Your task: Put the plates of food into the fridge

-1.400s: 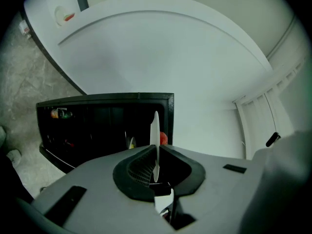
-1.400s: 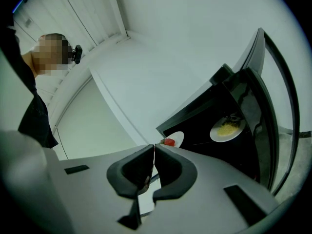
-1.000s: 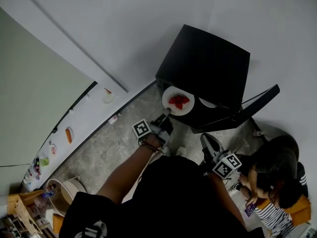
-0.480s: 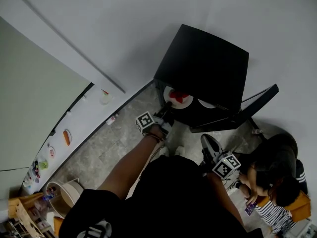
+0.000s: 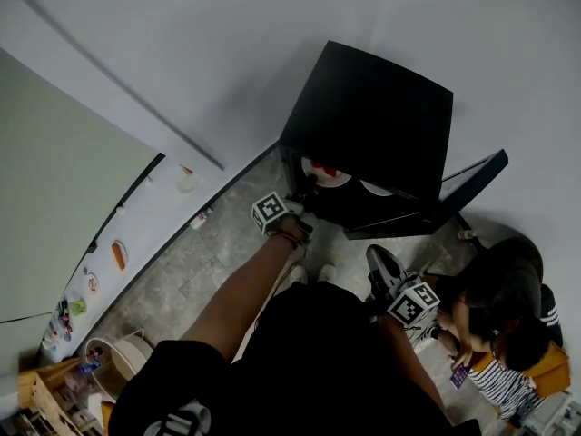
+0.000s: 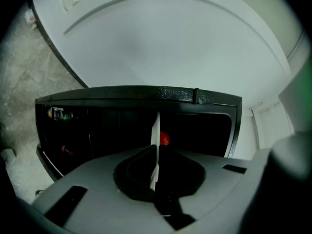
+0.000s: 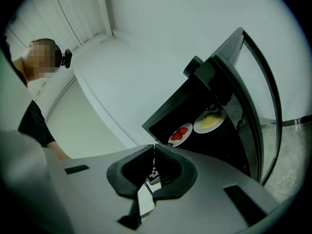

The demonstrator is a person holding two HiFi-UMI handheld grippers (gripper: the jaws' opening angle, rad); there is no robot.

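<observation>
Left gripper (image 6: 156, 156) clamps the plate (image 5: 325, 173) by its rim, keeping it level to shelve in the fridge (image 5: 372, 116); right gripper (image 7: 152, 161) hangs closed, empty.

Black, white, and a flash of red!
The fridge (image 5: 372, 125) is black all over; the white plate (image 5: 325, 173) carries bright red pieces, and a second white plate (image 7: 210, 121) shows pale yellow food. Black-and-white square markers on the left gripper (image 5: 307, 189) and the right gripper (image 5: 377, 257), their bodies grey. The floor (image 5: 209, 262) is mottled grey stone, the wall (image 5: 227, 44) plain white, and there's a black-and-white striped top (image 5: 497, 387) too.
</observation>
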